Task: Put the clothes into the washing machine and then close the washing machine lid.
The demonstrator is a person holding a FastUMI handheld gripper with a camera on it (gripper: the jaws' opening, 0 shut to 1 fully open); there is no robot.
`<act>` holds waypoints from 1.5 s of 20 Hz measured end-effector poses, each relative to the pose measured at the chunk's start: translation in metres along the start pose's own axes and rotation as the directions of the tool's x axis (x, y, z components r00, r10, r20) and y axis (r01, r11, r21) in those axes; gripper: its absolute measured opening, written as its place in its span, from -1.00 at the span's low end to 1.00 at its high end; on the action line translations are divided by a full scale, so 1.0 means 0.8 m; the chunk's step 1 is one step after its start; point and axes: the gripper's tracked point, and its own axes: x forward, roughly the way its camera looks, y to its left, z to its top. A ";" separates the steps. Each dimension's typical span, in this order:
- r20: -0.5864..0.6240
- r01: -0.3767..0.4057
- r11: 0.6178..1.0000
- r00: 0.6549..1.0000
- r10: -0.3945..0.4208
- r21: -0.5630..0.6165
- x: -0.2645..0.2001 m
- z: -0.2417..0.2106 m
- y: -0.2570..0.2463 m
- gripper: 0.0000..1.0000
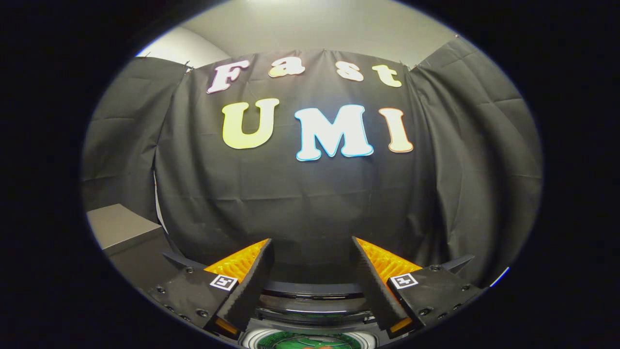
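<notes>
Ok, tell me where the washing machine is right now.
In the gripper view the washing machine sits low between and just below the open gripper fingers, its dark curved rim in front of the black cloth wall, something green showing inside its round opening.

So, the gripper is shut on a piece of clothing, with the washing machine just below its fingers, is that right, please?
Not quite: in the gripper view the gripper is open, with nothing between its fingers. The washing machine does sit just below them.
</notes>
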 end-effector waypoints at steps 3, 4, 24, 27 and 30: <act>0.029 0.000 1.000 1.000 0.000 -0.004 -0.017 -0.003 0.001 0.97; 0.036 0.000 1.000 0.999 0.000 -0.005 -0.023 -0.005 0.002 0.97; 0.157 0.028 1.000 0.987 -0.026 -0.010 -0.109 -0.047 0.008 0.96; 0.137 0.028 0.999 0.990 -0.025 -0.017 -0.138 -0.082 0.012 0.96; -0.003 0.025 1.000 1.000 -0.025 -0.016 -0.168 -0.167 0.017 0.96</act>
